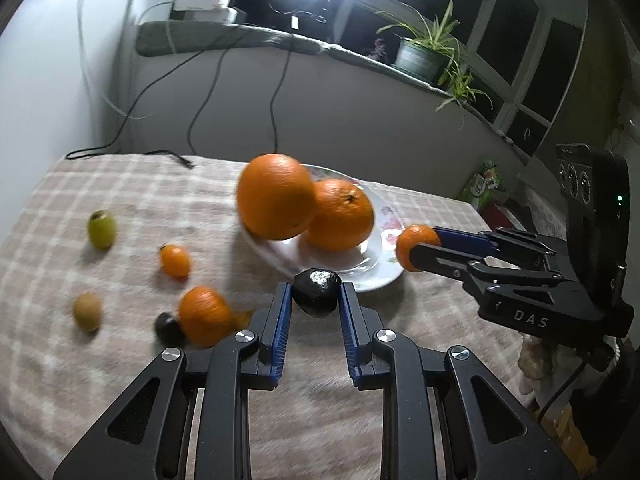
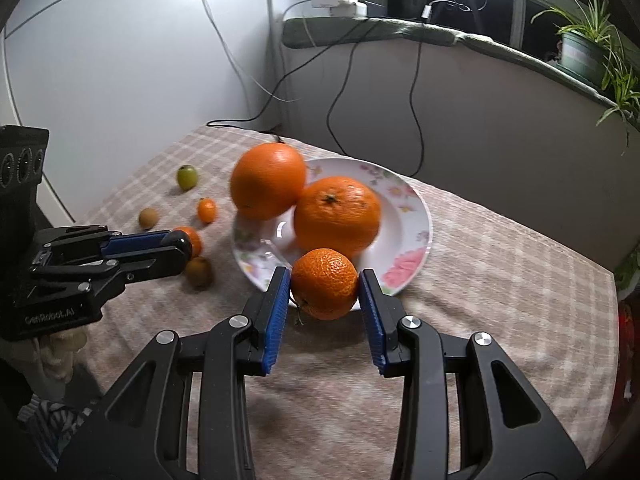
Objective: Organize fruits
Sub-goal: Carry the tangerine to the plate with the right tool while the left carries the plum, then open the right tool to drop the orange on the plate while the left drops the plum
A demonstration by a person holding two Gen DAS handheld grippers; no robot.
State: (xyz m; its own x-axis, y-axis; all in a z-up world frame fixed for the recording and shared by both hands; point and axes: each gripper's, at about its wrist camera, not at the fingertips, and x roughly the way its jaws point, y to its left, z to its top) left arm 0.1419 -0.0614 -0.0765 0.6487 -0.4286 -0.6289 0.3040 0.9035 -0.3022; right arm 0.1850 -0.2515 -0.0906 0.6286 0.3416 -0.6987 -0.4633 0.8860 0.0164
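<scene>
My left gripper (image 1: 316, 294) is shut on a small dark fruit (image 1: 317, 290) just in front of the floral plate (image 1: 380, 272). My right gripper (image 2: 324, 284) is shut on a mandarin (image 2: 324, 283) at the plate's near rim (image 2: 420, 248); it shows from the side in the left wrist view (image 1: 416, 246). Two big oranges (image 1: 276, 196) (image 1: 342, 216) lie on the plate. On the checked cloth to the left lie a mandarin (image 1: 204, 314), a kumquat (image 1: 175, 260), a green fruit (image 1: 102, 229), a brown kiwi (image 1: 87, 311) and a dark fruit (image 1: 168, 328).
Black cables (image 1: 168, 156) trail onto the table's far edge. A windowsill holds a potted plant (image 1: 424, 54) and a power strip (image 1: 200, 6). A green packet (image 1: 484, 184) stands off the table's right side. The wall is close behind the table.
</scene>
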